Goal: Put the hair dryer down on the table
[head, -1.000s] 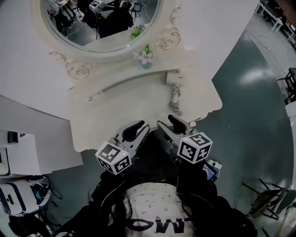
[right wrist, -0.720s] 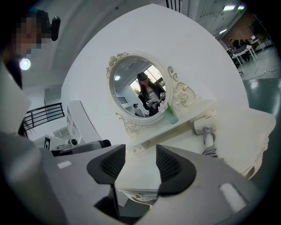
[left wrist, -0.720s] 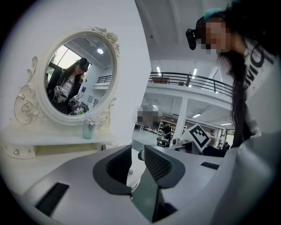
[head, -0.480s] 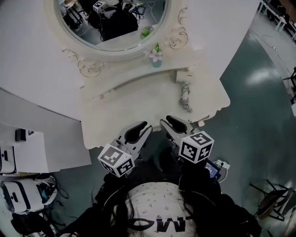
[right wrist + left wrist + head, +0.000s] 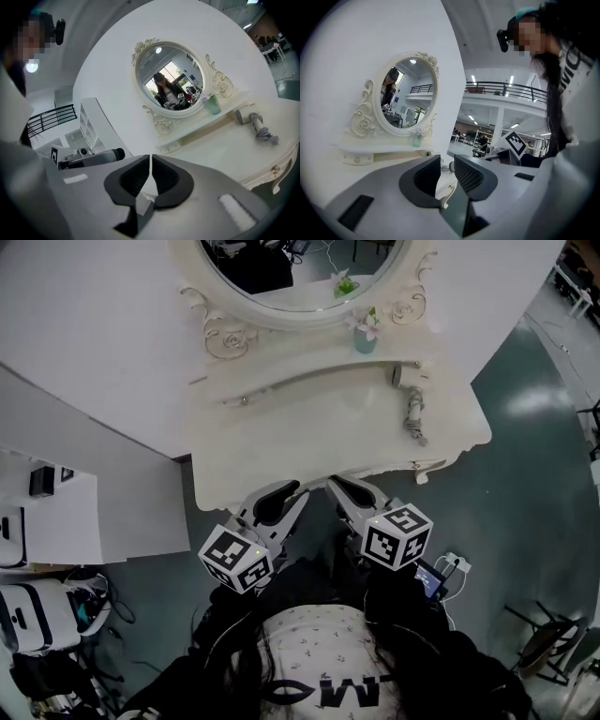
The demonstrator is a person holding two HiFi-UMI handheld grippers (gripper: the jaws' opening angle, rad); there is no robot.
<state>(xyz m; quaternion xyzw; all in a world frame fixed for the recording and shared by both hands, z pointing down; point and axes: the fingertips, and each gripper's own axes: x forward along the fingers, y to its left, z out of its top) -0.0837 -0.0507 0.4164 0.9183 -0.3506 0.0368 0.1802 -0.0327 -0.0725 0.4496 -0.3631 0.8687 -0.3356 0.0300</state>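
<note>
Cream table [image 5: 309, 442] with a carved front edge. At its back edge, an upright oval mirror [image 5: 300, 268] over a low raised shelf [image 5: 309, 381].

At the right end of the table top: hair dryer [image 5: 411, 411]. Lies flat, just in front of the shelf's right tip and near the right edge. Grey, with the cord bunched along it. Touches neither claw and sits well apart from both.

On the shelf, toward its right end: small vase [image 5: 364, 334] with a pale flower. Stands upright behind the hair dryer, just below the mirror frame.

Just off the table's front edge, left of its middle: left gripper [image 5: 286, 495]. Tips point toward the edge. Jaws apart, with a clear gap between the ribbed pads. Nothing in the gap, only the table edge far behind it.

Beside it, near the middle of the front edge: right gripper [image 5: 342, 488]. Aims at the mirror and table top. Jaws closing down to a hairline slit, pads all but meeting. Nothing between them, so empty.

Both grippers near each other, not touching. Height above the front edge: cannot tell.

Off the table's left edge: white shelf unit [image 5: 56, 521]. Off its right edge: grey-green floor [image 5: 525, 474] with a bright glare patch.

In the mirror, from the right gripper view: small reflection of a person.
</note>
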